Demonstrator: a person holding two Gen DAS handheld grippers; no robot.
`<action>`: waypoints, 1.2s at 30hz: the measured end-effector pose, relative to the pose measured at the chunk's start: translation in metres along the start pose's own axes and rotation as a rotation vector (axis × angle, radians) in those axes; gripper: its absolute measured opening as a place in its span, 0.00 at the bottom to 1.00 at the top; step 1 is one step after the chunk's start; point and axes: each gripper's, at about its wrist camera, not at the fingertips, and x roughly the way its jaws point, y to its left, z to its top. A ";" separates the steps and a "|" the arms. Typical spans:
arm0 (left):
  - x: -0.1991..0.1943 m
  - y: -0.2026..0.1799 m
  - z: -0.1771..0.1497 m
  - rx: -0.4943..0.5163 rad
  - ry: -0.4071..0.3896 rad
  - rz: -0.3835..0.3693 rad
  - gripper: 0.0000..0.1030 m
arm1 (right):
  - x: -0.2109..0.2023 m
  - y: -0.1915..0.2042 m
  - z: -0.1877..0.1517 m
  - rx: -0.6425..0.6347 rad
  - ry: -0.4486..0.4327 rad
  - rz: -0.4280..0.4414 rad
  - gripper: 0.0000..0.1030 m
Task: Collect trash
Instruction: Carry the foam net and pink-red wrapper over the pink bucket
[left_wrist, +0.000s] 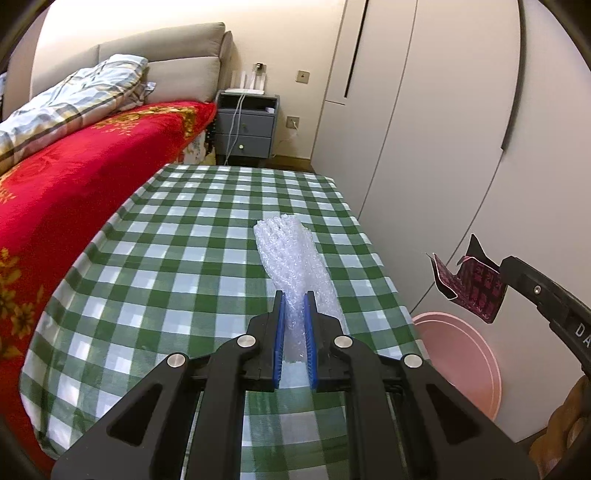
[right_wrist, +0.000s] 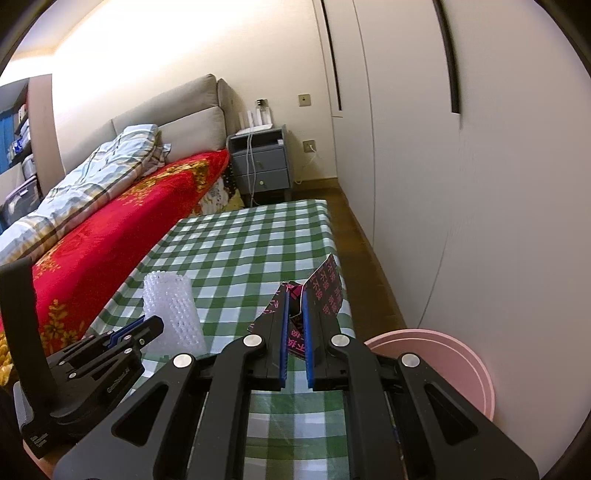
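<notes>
My left gripper (left_wrist: 294, 295) is shut on a roll of clear bubble wrap (left_wrist: 291, 254) and holds it above the green checked table (left_wrist: 177, 229). The bubble wrap also shows in the right wrist view (right_wrist: 171, 310), in the left gripper (right_wrist: 138, 326). My right gripper (right_wrist: 295, 295) is shut on a black and pink wrapper (right_wrist: 325, 288). In the left wrist view the wrapper (left_wrist: 472, 284) hangs from the right gripper (left_wrist: 504, 273) past the table's right edge, above a pink bin (left_wrist: 461, 358). The pink bin (right_wrist: 443, 362) stands on the floor beside the table.
A bed with a red blanket (left_wrist: 74, 177) runs along the table's left side. White wardrobe doors (left_wrist: 443, 129) stand close on the right. A grey nightstand (left_wrist: 245, 127) stands beyond the table's far end.
</notes>
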 end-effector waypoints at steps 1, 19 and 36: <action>0.000 -0.002 -0.001 0.002 0.001 -0.004 0.10 | 0.000 -0.002 0.000 0.003 0.001 -0.006 0.07; 0.012 -0.024 -0.003 0.027 0.010 -0.056 0.10 | 0.002 -0.024 -0.003 0.037 0.013 -0.068 0.07; 0.029 -0.068 -0.007 0.057 0.024 -0.177 0.10 | -0.007 -0.067 -0.002 0.120 0.014 -0.189 0.07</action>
